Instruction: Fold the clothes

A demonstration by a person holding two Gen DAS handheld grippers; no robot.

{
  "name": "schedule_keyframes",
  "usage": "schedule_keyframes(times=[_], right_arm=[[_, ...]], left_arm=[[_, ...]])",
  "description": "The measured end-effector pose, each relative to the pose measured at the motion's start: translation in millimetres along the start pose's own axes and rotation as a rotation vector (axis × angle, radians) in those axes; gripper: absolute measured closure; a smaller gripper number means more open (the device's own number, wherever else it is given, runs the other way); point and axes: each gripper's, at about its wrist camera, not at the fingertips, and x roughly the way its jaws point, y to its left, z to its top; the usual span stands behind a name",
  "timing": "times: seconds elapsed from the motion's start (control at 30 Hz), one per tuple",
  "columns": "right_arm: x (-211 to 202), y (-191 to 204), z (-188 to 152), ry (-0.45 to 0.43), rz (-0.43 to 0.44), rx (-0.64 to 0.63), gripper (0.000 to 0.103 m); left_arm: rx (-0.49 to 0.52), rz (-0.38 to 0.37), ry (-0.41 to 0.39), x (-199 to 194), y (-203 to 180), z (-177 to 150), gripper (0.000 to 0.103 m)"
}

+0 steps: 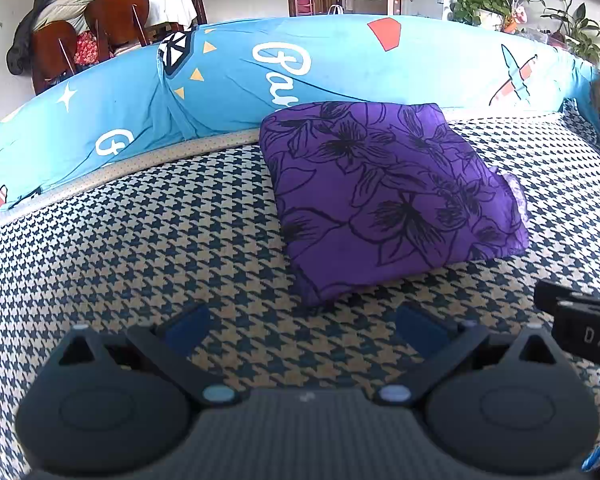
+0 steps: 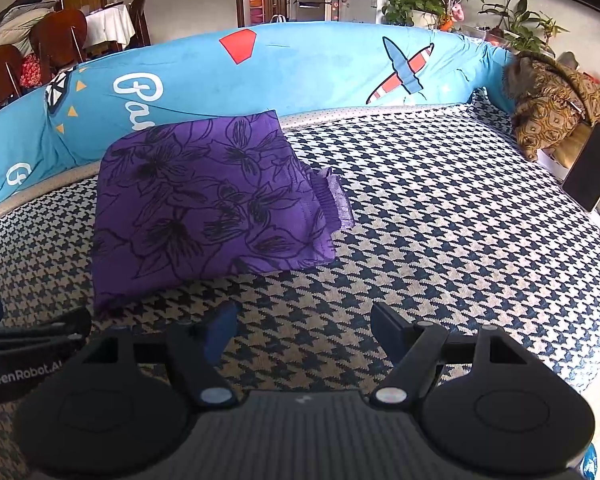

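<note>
A purple garment with black flower outlines (image 1: 384,196) lies folded into a thick rectangle on the houndstooth seat cover (image 1: 160,240). In the right wrist view the same purple garment (image 2: 204,200) shows a gathered cuff sticking out at its right side. My left gripper (image 1: 302,330) hovers just short of the garment's near corner, open, with nothing between its blue pads. My right gripper (image 2: 304,330) is open too, over bare seat cover (image 2: 440,220) to the right of the garment's near edge. Each gripper shows at the edge of the other's view.
A long blue printed cushion (image 1: 260,76) runs along the back of the seat. A brown patterned cushion (image 2: 552,104) and a dark tablet (image 2: 590,168) sit at the right end. Chairs, a fridge and potted plants stand beyond.
</note>
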Motion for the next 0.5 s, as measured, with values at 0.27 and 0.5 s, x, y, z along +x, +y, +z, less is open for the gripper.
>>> schedule_keyframes(times=[0.27, 0.5], right_arm=[[0.8, 0.6, 0.5, 0.003, 0.0, -0.001, 0.029], [1.4, 2.0, 0.0, 0.004, 0.001, -0.005, 0.029]], left_arm=[[0.009, 0.003, 0.002, 1.0, -1.9, -1.7, 0.0], [0.008, 0.0, 0.003, 1.1, -1.8, -2.1, 0.0]])
